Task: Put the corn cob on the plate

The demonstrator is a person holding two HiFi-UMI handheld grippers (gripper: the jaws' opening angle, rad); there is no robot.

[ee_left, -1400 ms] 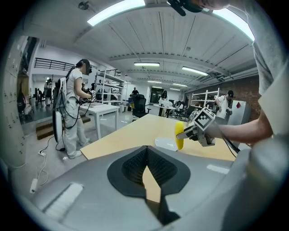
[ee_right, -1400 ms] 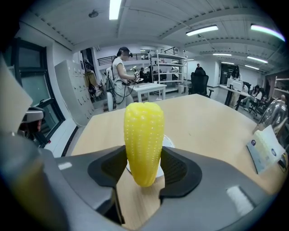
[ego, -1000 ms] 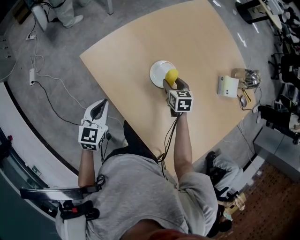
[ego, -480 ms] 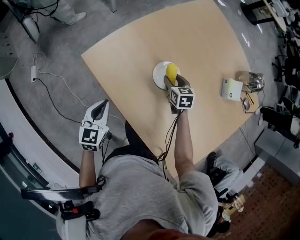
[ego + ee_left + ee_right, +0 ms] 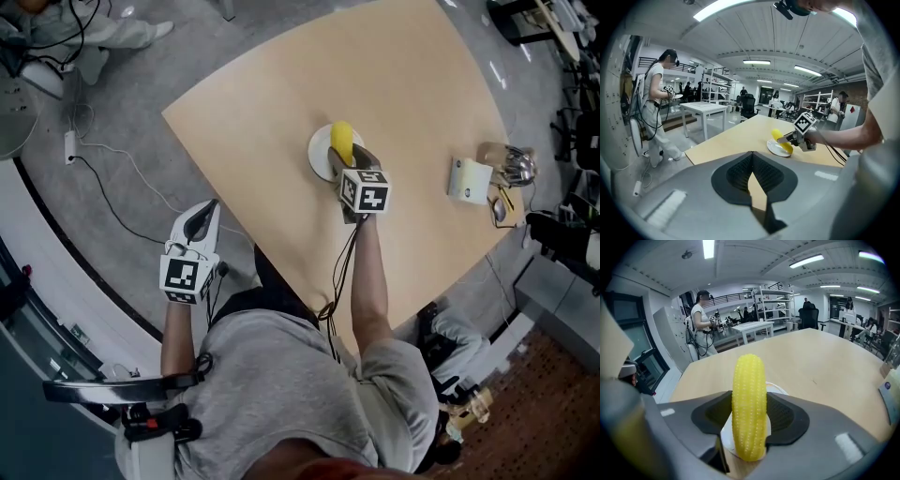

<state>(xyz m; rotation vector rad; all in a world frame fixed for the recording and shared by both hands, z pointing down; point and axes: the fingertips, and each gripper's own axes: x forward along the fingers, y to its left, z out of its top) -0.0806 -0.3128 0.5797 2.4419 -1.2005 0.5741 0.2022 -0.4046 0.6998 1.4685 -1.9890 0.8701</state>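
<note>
My right gripper (image 5: 348, 161) is shut on the yellow corn cob (image 5: 342, 141), which it holds over the small white plate (image 5: 321, 152) near the middle of the wooden table. In the right gripper view the corn cob (image 5: 749, 406) stands lengthwise between the jaws, with the plate (image 5: 727, 436) showing just below it. My left gripper (image 5: 199, 224) hangs off the table's left edge over the floor, shut and empty. The left gripper view shows its jaws (image 5: 753, 177) closed, with the corn cob (image 5: 781, 141) and plate (image 5: 777, 149) far off on the table.
A white box (image 5: 470, 180) and a shiny metal object (image 5: 516, 167) sit near the table's right edge. Cables (image 5: 112, 169) run over the grey floor to the left. Another person (image 5: 655, 108) stands by white tables in the background.
My right gripper has carried the corn cob a little forward, from the plate's near right edge to over the plate. The left gripper has stayed put.
</note>
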